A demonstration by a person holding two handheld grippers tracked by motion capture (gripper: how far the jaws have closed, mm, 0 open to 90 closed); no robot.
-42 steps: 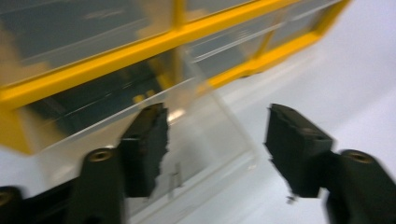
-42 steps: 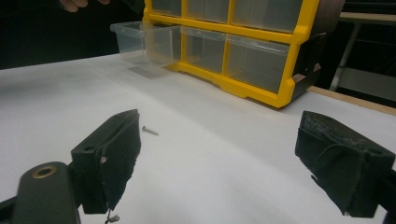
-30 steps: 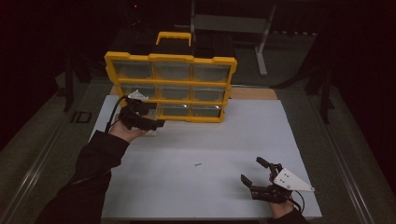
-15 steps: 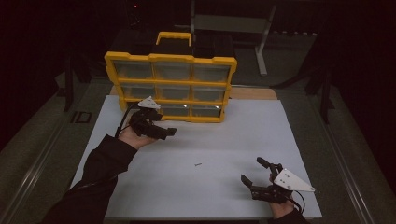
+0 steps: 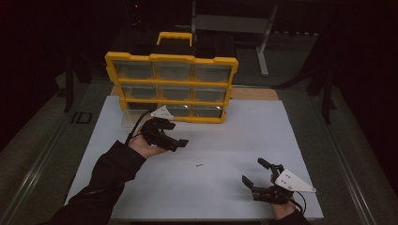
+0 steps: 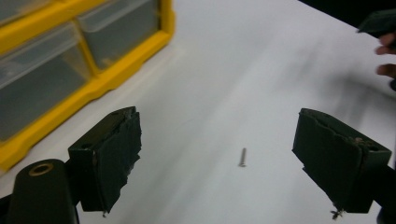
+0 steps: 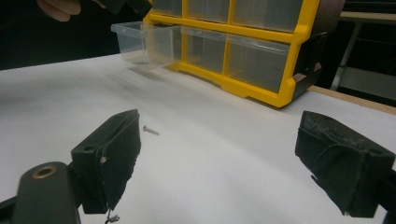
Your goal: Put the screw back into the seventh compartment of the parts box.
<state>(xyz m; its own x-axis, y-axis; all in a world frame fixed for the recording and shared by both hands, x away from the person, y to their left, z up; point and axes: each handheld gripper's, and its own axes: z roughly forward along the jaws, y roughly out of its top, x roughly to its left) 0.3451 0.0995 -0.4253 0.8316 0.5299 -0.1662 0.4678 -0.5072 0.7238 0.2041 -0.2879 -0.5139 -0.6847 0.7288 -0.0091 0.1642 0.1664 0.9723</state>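
Since the earlier frame, the left hand-held gripper (image 5: pixel 180 142) has shifted right and nearer along the counter (image 5: pixel 291 136), away from the front of the yellow drawer cabinet (image 5: pixel 171 86); the right hand-held gripper (image 5: pixel 253 176) has kept its place at the near right edge.

Left hand-held gripper: jaws stand wide apart, nothing between the pads. It hovers above the white surface, near-left of centre, aimed toward a small screw (image 5: pixel 199 165). In the left gripper view the screw (image 6: pixel 242 157) lies flat on the counter between the two jaws and beyond them, untouched.

Right hand-held gripper: jaws likewise spread, empty, held low over the counter. In the right gripper view the screw (image 7: pixel 150 130) lies just beyond the left jaw.

Cabinet: upright at the far side of the counter. One clear drawer (image 7: pixel 144 42), bottom row, left, stands pulled out.
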